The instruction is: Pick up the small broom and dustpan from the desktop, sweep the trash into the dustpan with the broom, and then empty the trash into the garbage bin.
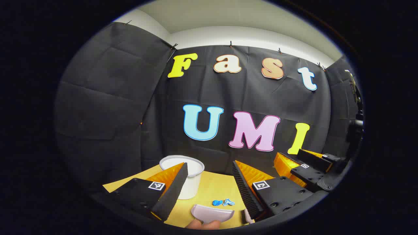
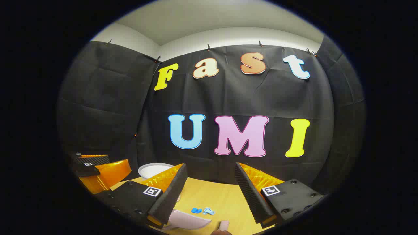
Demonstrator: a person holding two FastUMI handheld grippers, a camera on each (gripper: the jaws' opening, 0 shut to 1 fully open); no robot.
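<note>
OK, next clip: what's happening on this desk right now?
A person holds two grippers above a yellow desktop, both open and empty. The left gripper and right gripper hover short of a pale dustpan at the near edge. Blue scraps of trash lie just beyond it, unswept. A white garbage bin stands at the back left. Nothing is picked up yet.

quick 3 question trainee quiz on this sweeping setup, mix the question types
1. True or false: the blue trash already lies in the dustpan.
2. Multiple choice: the left claw is A) open B) shut on the dustpan C) shut on the bin.
3. Fill in: the white bin stands on the ____.

Key:
1. False; it lies on the table, just beyond the dustpan.
2. A; the right claw is open too.
3. Table.
</note>
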